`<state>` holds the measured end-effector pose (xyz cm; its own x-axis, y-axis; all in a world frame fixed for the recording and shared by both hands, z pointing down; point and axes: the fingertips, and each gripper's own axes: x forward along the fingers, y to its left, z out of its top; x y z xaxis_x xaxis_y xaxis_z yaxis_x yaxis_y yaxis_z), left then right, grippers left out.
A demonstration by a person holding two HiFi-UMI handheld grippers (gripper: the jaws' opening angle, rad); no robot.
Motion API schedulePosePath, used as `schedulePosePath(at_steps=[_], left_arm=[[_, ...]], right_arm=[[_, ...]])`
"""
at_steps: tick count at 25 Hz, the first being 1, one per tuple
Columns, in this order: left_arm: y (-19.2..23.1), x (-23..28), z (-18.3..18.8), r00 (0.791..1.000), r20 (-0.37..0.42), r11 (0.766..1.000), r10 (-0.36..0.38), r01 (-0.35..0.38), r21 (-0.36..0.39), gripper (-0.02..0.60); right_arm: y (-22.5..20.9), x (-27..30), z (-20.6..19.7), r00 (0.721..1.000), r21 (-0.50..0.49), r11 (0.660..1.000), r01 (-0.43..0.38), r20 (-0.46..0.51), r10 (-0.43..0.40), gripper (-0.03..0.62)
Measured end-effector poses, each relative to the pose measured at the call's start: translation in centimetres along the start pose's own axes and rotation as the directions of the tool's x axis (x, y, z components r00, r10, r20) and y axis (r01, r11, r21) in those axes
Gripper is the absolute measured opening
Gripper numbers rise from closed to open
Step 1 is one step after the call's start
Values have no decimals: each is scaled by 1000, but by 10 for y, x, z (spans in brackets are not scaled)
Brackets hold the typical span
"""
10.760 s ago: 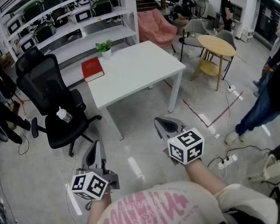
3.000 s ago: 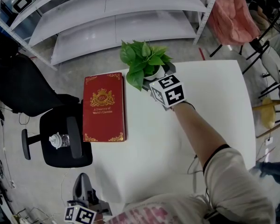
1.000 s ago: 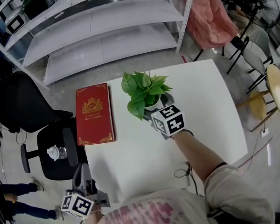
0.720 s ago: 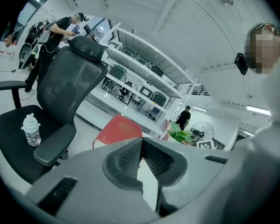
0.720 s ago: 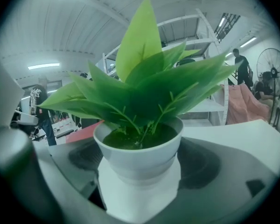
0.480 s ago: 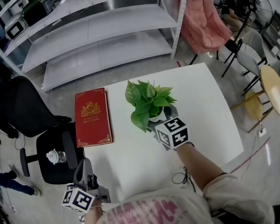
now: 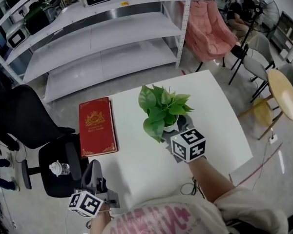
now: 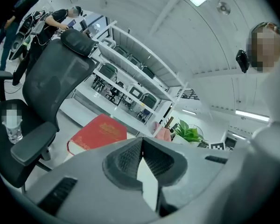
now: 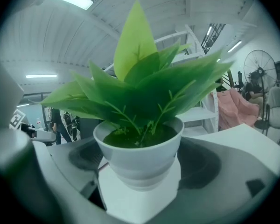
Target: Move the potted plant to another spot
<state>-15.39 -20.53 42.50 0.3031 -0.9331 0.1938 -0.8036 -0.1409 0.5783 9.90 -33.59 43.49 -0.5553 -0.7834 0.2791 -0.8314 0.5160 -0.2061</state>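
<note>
Right gripper point(image 7: 176, 131) jaws pinched white pot of potted plant point(image 9: 139, 149) from both sides. Plant over middle of white table point(image 7: 210, 106), right of red book point(image 7: 95, 126), apart from it; lifted or resting, unclear. Left gripper point(image 8: 141, 157) jaws pressed together, empty, by table's near-left corner.

One potted plant point(image 7: 164, 112), one red book point(image 7: 95, 126), one table point(image 7: 216, 116), one chair point(image 7: 24, 121), two tools point(image 7: 94, 172) point(image 7: 175, 129)
</note>
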Motion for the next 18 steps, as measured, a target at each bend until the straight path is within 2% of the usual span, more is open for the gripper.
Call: schedulePosePath(at_steps=[9, 18], left_arm=[[-14, 8, 13, 996, 1, 996, -88, 88, 20, 3], [-23, 1, 33, 984, -14, 982, -180, 180, 53, 3]], right_arm=[[11, -32, 34, 997, -29, 999, 45, 72, -42, 505], [50, -62, 37, 994, -41, 996, 77, 85, -73, 505]])
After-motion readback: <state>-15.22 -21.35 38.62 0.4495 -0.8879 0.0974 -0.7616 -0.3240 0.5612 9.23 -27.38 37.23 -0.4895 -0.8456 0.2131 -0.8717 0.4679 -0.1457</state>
